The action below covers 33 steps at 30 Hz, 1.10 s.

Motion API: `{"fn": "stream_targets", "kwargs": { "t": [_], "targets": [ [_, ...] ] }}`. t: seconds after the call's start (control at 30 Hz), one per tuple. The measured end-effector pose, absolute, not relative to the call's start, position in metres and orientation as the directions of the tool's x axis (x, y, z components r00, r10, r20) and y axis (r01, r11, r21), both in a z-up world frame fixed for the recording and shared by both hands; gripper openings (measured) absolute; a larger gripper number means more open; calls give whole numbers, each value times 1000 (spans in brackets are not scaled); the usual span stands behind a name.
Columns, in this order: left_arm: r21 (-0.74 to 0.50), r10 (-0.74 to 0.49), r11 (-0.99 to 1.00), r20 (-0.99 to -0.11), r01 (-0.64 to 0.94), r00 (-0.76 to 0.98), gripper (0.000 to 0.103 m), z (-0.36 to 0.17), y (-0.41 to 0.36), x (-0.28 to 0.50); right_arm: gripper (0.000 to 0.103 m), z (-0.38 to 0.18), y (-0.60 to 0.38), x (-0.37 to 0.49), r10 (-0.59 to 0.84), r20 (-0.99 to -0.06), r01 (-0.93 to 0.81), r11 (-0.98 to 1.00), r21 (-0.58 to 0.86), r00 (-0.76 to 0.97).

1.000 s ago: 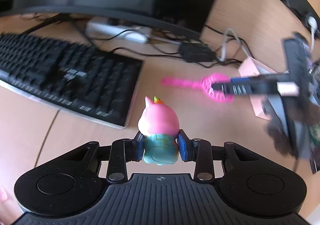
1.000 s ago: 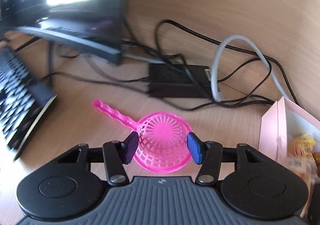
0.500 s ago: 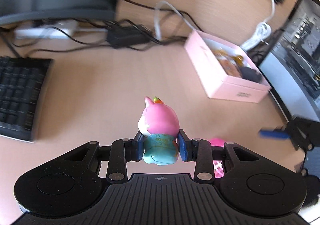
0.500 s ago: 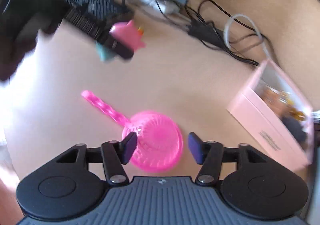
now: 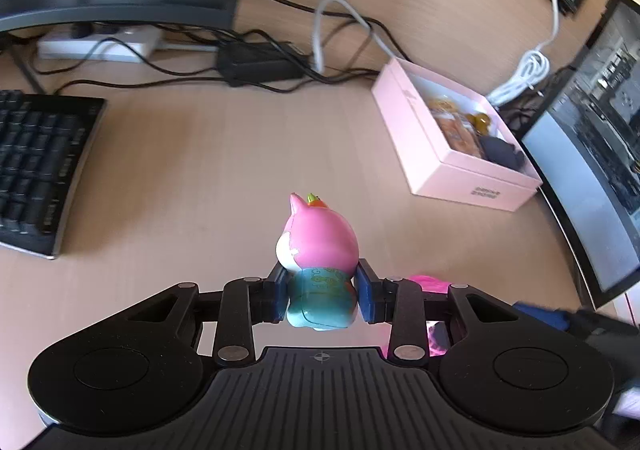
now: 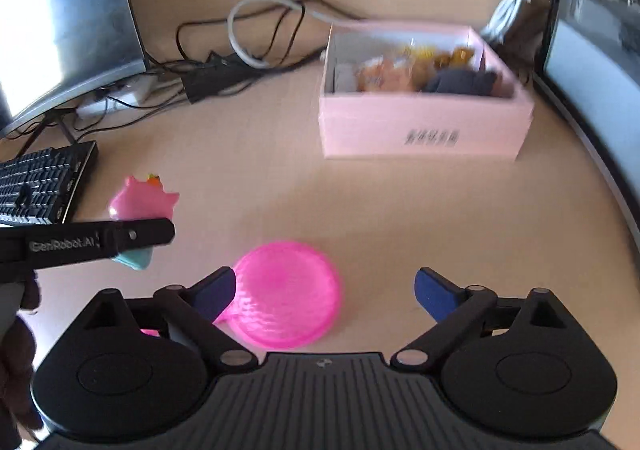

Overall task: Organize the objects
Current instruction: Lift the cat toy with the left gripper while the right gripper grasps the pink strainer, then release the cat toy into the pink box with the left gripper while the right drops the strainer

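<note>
One keyboard at far left of the worktop. Left gripper: jaws clenched on one pink-and-teal toy figure, upright, lifted above the wood. Right gripper: jaws spread wide, holding nothing; one pink mesh strainer lies flat on the worktop between them, nearer the left finger, its handle hidden under the gripper body. One pink box further back, right of centre, holding several small items, blurred. Two monitors, one at each edge.
</note>
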<state>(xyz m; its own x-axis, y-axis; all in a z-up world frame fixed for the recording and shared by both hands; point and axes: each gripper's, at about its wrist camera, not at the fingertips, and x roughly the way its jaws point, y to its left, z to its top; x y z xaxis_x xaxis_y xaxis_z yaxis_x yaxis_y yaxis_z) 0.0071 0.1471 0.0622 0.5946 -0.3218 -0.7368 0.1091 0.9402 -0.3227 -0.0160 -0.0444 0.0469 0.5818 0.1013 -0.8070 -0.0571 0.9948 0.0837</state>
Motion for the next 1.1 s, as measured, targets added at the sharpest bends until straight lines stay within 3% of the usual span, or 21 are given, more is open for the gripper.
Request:
{"fn": "stream_targets", "kwargs": {
  "t": [0.2, 0.3, 0.43, 0.7, 0.87, 1.1],
  "targets": [
    [-318, -302, 944, -742, 82, 599, 37, 63, 165, -3, 96, 16, -5, -6, 61, -841, -74, 997, 25, 538],
    [-299, -284, 951, -748, 78, 600, 37, 62, 172, -7, 84, 12, 1, 3, 63, -832, -104, 995, 7, 551],
    [-297, -284, 952, -751, 79, 596, 37, 60, 177, -11, 83, 19, -4, 9, 95, -790, -208, 977, -42, 605],
    [-264, -361, 931, -774, 253, 520, 37, 57, 138, -27, 83, 56, -46, -10, 111, -752, -279, 955, -101, 650],
    [-283, -425, 900, -735, 331, 529, 37, 71, 104, -13, 83, 87, -83, -28, 66, -715, -244, 958, -149, 696],
    [-265, -448, 891, -648, 369, 615, 37, 130, 58, 45, 83, 119, -133, -40, 31, -659, -179, 971, -159, 752]
  ]
}}
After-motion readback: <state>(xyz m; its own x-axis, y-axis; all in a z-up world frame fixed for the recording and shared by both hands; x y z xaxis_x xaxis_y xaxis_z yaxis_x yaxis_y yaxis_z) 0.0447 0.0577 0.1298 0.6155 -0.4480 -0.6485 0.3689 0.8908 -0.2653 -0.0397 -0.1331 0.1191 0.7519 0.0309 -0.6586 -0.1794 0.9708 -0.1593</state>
